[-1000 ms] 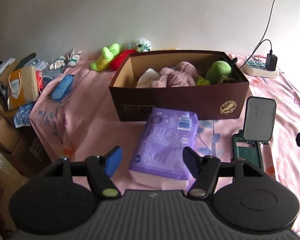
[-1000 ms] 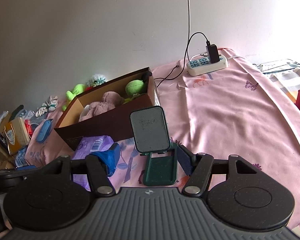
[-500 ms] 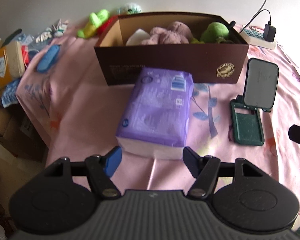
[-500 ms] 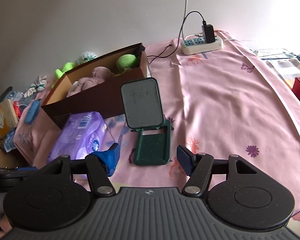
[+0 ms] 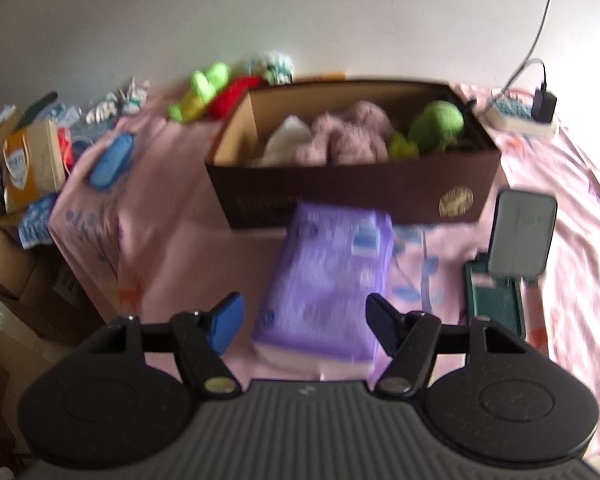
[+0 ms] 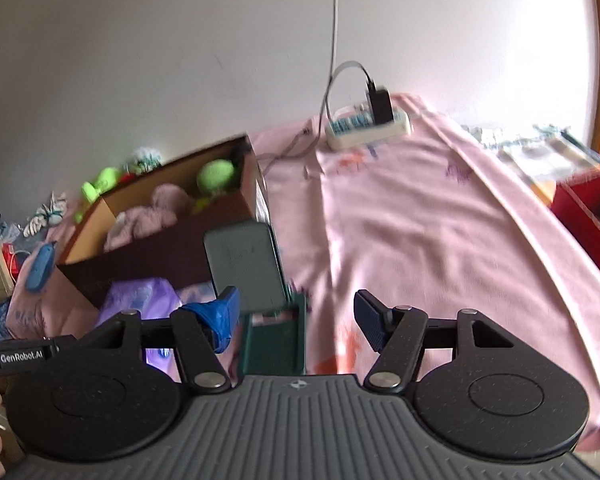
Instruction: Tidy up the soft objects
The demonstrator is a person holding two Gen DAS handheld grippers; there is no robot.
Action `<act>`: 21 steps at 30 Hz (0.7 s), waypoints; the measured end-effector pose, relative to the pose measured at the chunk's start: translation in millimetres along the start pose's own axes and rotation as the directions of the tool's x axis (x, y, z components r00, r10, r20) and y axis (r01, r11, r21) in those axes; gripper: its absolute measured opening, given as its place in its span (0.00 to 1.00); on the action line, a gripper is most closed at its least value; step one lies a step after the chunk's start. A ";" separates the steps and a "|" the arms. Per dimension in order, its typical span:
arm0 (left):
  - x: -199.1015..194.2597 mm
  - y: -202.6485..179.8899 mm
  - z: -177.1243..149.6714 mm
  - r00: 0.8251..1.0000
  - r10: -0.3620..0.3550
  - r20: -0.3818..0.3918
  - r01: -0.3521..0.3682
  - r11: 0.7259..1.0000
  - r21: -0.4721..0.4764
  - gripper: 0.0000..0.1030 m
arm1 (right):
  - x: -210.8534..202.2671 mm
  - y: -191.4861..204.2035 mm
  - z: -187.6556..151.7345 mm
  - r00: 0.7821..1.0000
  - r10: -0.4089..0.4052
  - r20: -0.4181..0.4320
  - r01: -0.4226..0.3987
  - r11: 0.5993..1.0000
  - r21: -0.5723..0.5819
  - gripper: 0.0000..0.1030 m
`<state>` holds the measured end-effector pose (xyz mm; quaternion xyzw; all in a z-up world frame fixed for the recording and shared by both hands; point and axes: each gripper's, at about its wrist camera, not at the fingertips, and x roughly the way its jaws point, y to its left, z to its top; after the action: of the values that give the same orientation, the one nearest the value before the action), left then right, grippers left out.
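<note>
On a table draped in a pink flowered cloth, the left gripper hovers with its jaws well apart and empty, the near end of a purple soft pack lying framed in the gap between them. Neither pad touches the wrapper. The pack lies flat on the cloth, its far end just in front of a dark brown cardboard box that already holds a pink plush toy, a green plush and something white beside them.

The right gripper also stands open with nothing in it, poised over a green phone stand whose grey panel tilts up in front of the box; from this side the box and the purple pack sit off to the left.

The step in hand appears to be the approach to the purple pack, the likeliest next item for the box. The next move calls for the left gripper to come down and forward until the pads straddle the pack's sides, then close gently, since the soft wrapper will likely give under pressure. A lime-green toy and a red one wait behind the box, against the wall, apparently still to be gathered. Both views are blurred.
</note>
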<state>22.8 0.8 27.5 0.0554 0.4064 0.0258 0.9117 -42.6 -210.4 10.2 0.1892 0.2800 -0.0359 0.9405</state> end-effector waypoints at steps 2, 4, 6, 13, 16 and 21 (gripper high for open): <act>-2.8 -0.5 10.9 1.000 0.005 0.026 -0.005 1.000 -0.004 0.66 | -2.2 3.6 8.9 0.999 0.008 0.041 -0.008 1.000 -0.010 0.47; -4.8 -2.0 20.9 0.999 0.004 0.049 -0.003 1.000 -0.009 0.66 | -2.9 8.3 17.8 0.997 0.019 0.073 -0.017 1.000 -0.020 0.47; -5.9 -4.2 28.7 0.997 0.016 0.070 -0.015 1.000 -0.005 0.66 | -0.6 12.3 25.6 0.996 0.029 0.090 -0.027 0.999 -0.022 0.47; 2.2 -6.0 48.3 0.995 0.021 0.102 -0.020 1.000 -0.005 0.66 | 8.6 28.0 47.9 0.990 0.056 0.129 -0.050 0.998 -0.049 0.47; 8.5 -6.7 52.5 0.993 0.036 0.112 -0.036 0.999 -0.003 0.66 | 12.4 35.0 55.5 0.987 0.059 0.151 -0.049 0.996 -0.068 0.47; 16.9 -4.8 61.1 0.986 0.055 0.159 -0.056 0.998 0.000 0.66 | 21.6 46.2 60.8 0.981 0.078 0.178 -0.058 0.992 -0.112 0.47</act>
<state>79.5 -7.2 55.0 0.0706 0.3309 0.0457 0.9399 14.8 -189.6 61.0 0.1442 0.1875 -0.0057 0.9716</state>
